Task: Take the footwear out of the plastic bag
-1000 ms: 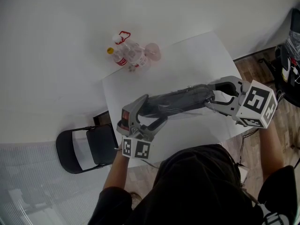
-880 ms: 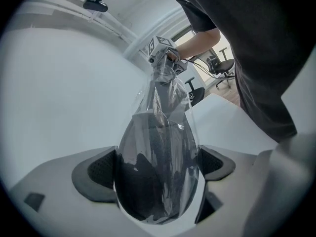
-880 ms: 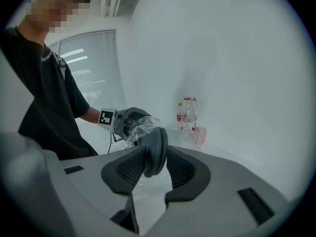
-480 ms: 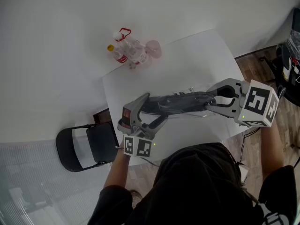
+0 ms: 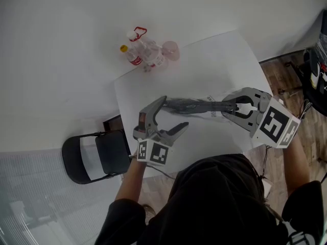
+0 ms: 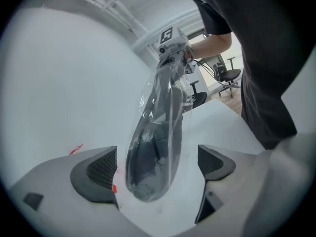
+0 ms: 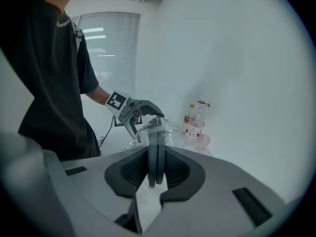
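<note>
A clear plastic bag with dark footwear inside stretches between my two grippers over the white table. My left gripper straddles the bag's left end with its jaws wide open; in the left gripper view its pads stand well apart from the bag. At the other end my right gripper is closing its jaws. In the right gripper view the footwear stands edge-on between the pads, which touch it on both sides. Crumpled plastic shows beyond the jaws.
Two plastic bottles and a pink cup stand at the table's far edge, also seen as the bottles in the right gripper view. A black folding chair sits left of the table. The person's torso fills the near side.
The right gripper's jaws have come together on the footwear's end. The bag has turned thinner, edge-on, and shifted slightly away. The left gripper stays open around its end.
</note>
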